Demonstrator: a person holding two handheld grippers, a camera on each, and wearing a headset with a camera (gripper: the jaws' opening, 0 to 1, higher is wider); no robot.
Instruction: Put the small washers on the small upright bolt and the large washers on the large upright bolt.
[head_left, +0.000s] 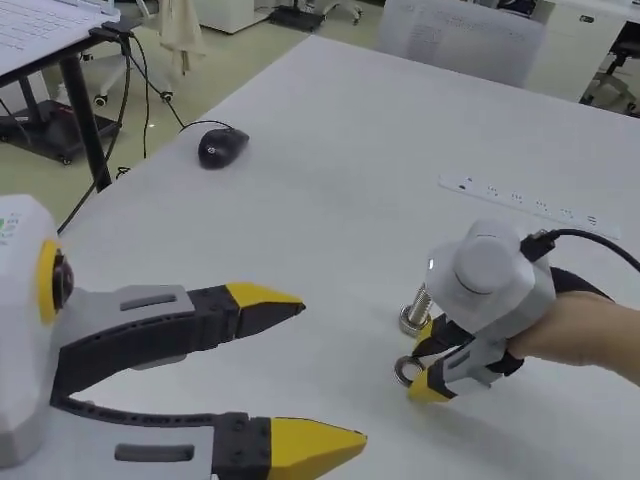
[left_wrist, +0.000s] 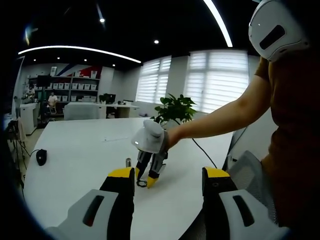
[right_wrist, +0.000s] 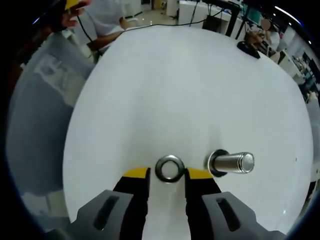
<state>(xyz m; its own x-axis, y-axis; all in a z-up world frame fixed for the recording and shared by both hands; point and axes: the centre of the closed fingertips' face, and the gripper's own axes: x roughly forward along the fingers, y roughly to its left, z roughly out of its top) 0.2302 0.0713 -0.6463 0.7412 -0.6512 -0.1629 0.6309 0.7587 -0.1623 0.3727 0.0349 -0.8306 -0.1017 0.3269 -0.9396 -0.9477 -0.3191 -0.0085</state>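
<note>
Head view: bright, even overhead light, matte white tabletop (head_left: 350, 200) near washed out, soft shadows only. Left gripper view: dark ceiling (left_wrist: 150, 20), curved white light strips (left_wrist: 75, 48), slatted window blinds (left_wrist: 220, 80) blown out. Right gripper view: tabletop glare, silver ring washer (right_wrist: 170, 168) sharp, edges bent and smeared.

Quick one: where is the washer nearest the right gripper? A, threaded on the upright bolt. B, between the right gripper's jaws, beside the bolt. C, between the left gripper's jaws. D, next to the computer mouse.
B: in the right gripper view the washer sits between the jaw tips of the right gripper, and the upright bolt stands just beside it, not touching it.
</note>
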